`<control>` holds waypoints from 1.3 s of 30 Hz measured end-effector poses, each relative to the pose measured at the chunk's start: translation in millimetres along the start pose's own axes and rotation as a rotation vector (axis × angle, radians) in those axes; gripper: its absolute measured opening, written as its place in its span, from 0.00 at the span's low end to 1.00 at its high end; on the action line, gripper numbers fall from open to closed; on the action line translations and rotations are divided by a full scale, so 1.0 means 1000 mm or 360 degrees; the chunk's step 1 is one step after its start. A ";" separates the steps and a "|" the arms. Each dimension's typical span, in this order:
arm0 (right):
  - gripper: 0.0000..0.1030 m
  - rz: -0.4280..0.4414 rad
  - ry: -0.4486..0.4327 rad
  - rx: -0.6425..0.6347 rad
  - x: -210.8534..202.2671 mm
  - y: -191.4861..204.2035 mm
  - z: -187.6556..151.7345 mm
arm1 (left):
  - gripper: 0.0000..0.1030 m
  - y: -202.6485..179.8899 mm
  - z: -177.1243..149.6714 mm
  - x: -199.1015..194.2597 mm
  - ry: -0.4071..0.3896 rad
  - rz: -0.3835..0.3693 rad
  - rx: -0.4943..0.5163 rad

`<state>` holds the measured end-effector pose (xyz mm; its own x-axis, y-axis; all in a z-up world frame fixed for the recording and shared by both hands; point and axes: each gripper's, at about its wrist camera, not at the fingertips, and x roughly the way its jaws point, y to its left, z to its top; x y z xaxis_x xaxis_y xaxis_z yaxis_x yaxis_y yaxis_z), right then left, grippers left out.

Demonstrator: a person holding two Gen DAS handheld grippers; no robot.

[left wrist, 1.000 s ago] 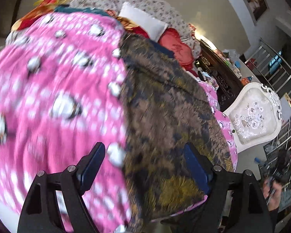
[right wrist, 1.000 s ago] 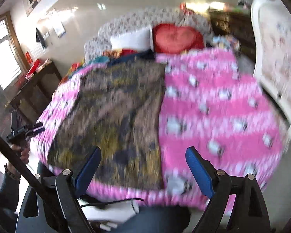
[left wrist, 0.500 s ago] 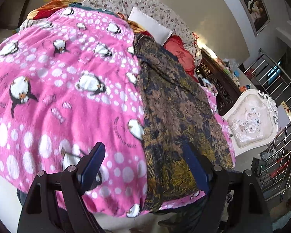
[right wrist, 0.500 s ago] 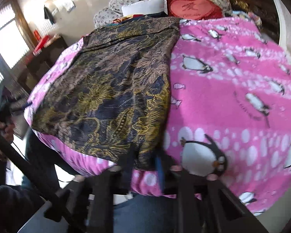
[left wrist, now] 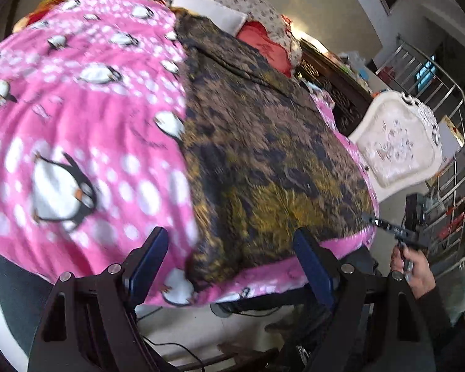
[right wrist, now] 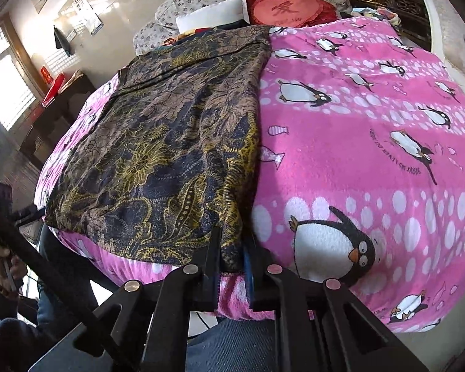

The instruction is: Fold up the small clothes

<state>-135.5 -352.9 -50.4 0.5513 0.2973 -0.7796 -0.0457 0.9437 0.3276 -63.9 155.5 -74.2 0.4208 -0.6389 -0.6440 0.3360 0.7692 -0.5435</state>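
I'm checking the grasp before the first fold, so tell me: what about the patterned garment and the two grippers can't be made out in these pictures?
- Right wrist view: how much of the patterned garment the right gripper pinches; its fingers cover the corner.
- Left wrist view: motion blur smears the garment's near hem in front of the open left gripper.
- Both views: the garment's far end, crowded against the white pillow.

On my left wrist feed the pink penguin-print fleece blanket (left wrist: 86, 117) smears with motion blur. The right wrist feed is sharp. Daylight pours through the latticed windows (right wrist: 6, 93), blown out white, with glare on the glossy cream wall (right wrist: 120, 9). Both fisheye views bend hard and darken at the corners.
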 end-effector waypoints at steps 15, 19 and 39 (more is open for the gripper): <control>0.13 0.0012 -0.0032 0.0070 -0.003 -0.004 -0.001 | 0.10 0.002 -0.012 0.007 0.0022 0.0020 -0.0040; 0.09 0.0087 -0.0057 0.0110 -0.013 -0.006 -0.001 | 0.08 -0.002 -0.006 -0.007 -0.0062 -0.0058 -0.0042; 0.08 0.0249 -0.0456 0.0253 -0.024 0.001 0.267 | 0.08 -0.001 0.288 0.016 -0.0359 0.0131 -0.0291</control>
<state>74.0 -397.7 111.3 0.7598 0.3626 -0.5396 -0.0304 0.8489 0.5276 185.1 148.0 70.4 0.6239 -0.5400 -0.5649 0.1443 0.7900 -0.5958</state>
